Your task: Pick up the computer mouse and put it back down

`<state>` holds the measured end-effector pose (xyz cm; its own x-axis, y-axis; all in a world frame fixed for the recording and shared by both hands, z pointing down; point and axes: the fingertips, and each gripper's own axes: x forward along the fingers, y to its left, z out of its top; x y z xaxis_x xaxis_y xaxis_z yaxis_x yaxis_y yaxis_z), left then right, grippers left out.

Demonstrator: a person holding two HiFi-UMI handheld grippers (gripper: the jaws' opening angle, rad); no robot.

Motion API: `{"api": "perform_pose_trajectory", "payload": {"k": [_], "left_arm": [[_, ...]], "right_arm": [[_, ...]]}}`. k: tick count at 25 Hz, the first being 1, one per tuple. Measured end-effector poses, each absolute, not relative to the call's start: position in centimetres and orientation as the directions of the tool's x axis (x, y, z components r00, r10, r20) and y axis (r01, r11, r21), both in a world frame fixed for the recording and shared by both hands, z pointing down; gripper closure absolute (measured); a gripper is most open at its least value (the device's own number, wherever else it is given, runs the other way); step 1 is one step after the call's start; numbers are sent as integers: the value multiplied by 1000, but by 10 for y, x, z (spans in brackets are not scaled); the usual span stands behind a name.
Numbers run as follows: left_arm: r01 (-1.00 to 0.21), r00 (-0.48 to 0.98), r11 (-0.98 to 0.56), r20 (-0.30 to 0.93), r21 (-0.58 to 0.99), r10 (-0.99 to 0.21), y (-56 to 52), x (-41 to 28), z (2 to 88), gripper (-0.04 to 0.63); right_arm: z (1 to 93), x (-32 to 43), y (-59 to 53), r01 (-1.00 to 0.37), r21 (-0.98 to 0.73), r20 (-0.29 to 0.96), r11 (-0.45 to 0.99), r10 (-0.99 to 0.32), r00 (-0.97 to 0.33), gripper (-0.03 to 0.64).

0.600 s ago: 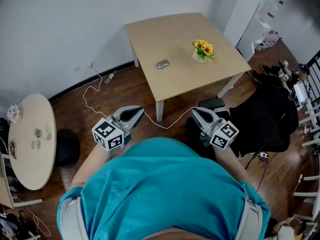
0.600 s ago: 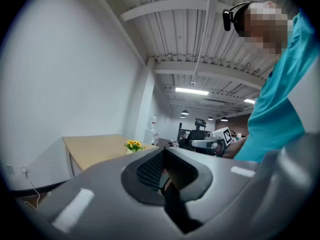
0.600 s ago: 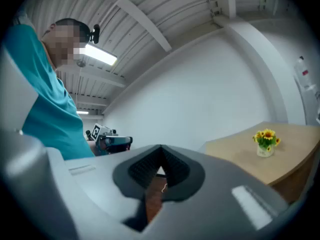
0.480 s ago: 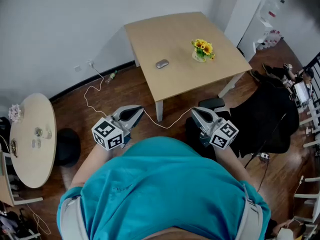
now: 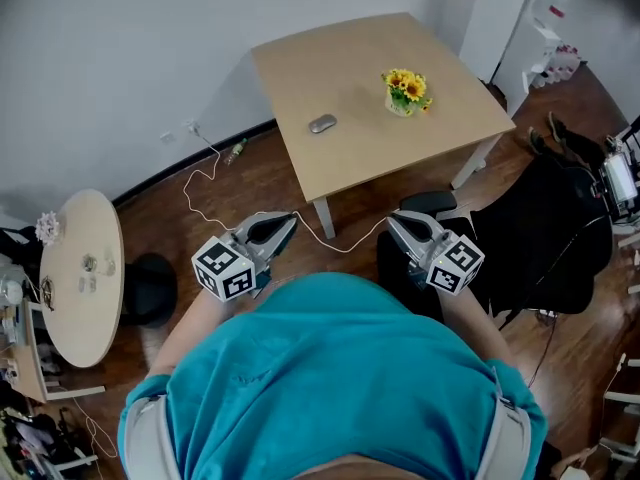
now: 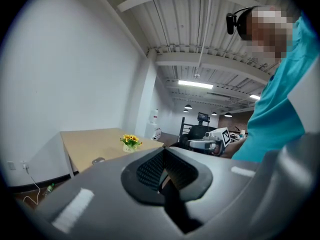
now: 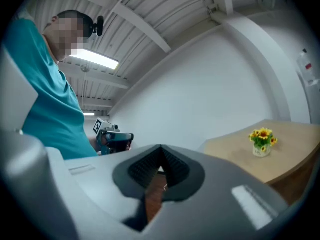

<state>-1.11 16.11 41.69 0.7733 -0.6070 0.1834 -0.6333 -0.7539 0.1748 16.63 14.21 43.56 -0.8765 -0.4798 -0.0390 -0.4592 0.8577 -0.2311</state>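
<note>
The left gripper (image 5: 283, 224) and right gripper (image 5: 397, 220) are both clenched empty, well short of the computer mouse (image 5: 322, 123) on the table (image 5: 340, 63) at the sunflowers' (image 5: 405, 90) nine o'clock; it looks light, rigid and smooth-shelled, best pinched across its flanks.

Left tool (image 5: 288, 221) and right tool (image 5: 392, 219) — both closed, held forward.
</note>
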Motion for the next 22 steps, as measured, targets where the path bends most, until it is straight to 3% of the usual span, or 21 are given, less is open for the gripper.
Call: {"api": "perform_pose_trajectory", "payload": {"k": [6,15,22], "left_arm": [[-617,786,-764,190,188,-588,133,-27,427,589],[-535,845,-813,133,228,-518,30,-115,430,589],[-466,884,-847,157,256,-439,-43,-175,440,589]], "right_arm": [[448,147,116,-468,-257,-26,846,-490,-871,614],[428,60,24,-539,-252,-12,803,-560,-829,614],[417,-4,-42,-592,-274,23,758,-610,-792,614]]}}
